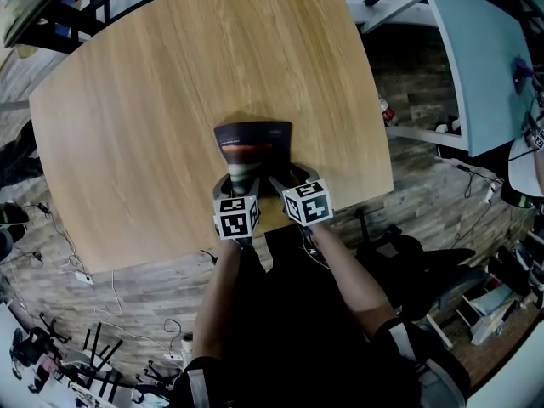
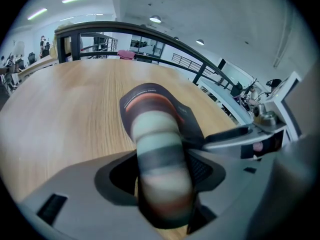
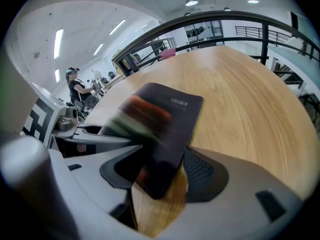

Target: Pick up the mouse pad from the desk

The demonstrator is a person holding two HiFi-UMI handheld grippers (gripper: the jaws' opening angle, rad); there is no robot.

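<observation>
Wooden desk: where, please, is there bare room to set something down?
Bare light wooden desk lies left, right and beyond the dark mouse pad; crowded only near edge, at left hand-held gripper and right hand-held gripper.

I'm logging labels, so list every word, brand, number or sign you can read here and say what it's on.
No text here can be read.
Mouse pad: one short pale line of print near its far corner, too small and blurred to read.
Marker cubes: black-and-white square patterns only, no letters or numbers.
</observation>
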